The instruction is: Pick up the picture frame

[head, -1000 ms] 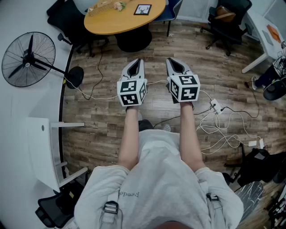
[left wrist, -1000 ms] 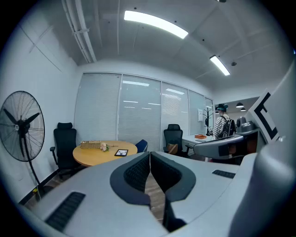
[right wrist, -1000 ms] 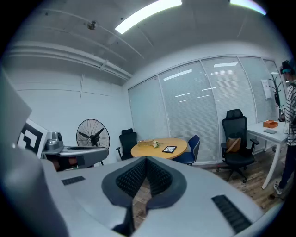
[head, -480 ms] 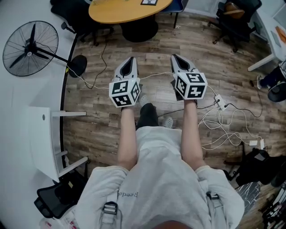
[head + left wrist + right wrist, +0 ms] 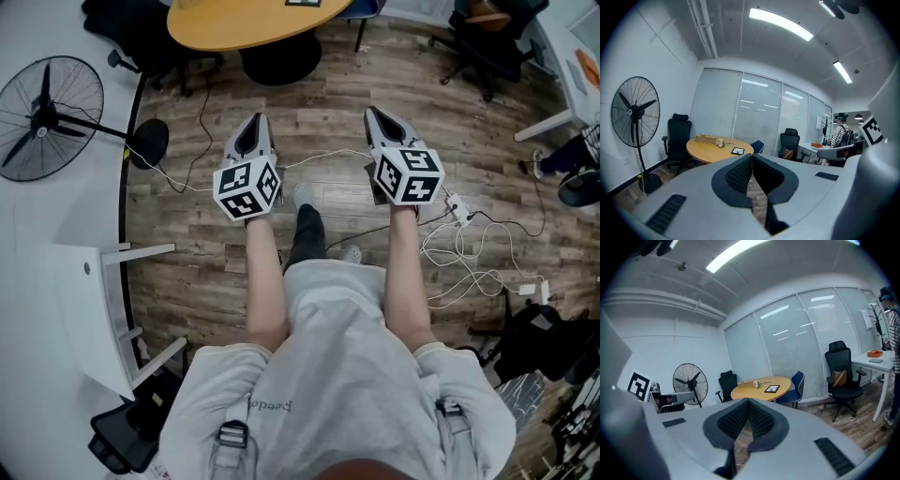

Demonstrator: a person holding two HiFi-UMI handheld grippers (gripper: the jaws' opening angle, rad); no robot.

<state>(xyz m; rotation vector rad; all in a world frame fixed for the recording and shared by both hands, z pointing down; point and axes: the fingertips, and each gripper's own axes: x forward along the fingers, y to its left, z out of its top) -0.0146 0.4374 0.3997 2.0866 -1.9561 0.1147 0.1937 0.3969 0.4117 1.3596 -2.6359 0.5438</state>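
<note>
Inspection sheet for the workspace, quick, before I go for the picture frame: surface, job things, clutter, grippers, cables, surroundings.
Surface: round wooden table ahead, across the wood floor.
Job's things: picture frame flat on the table, near its edge.
Clutter: basket and flowers on the table, beside the frame.
Grippers: left gripper and right gripper shut, empty, short of the table.
Cables: white cables and power strip on the floor at right.
Surroundings: standing fan, office chair, a person by a desk.

We count two grippers, the left gripper (image 5: 254, 124) and the right gripper (image 5: 373, 114); one picture frame (image 5: 737, 151); one round counter (image 5: 705, 151); one fan (image 5: 635, 112); two black office chairs (image 5: 677, 136) ahead; one blue chair (image 5: 757, 146).
</note>
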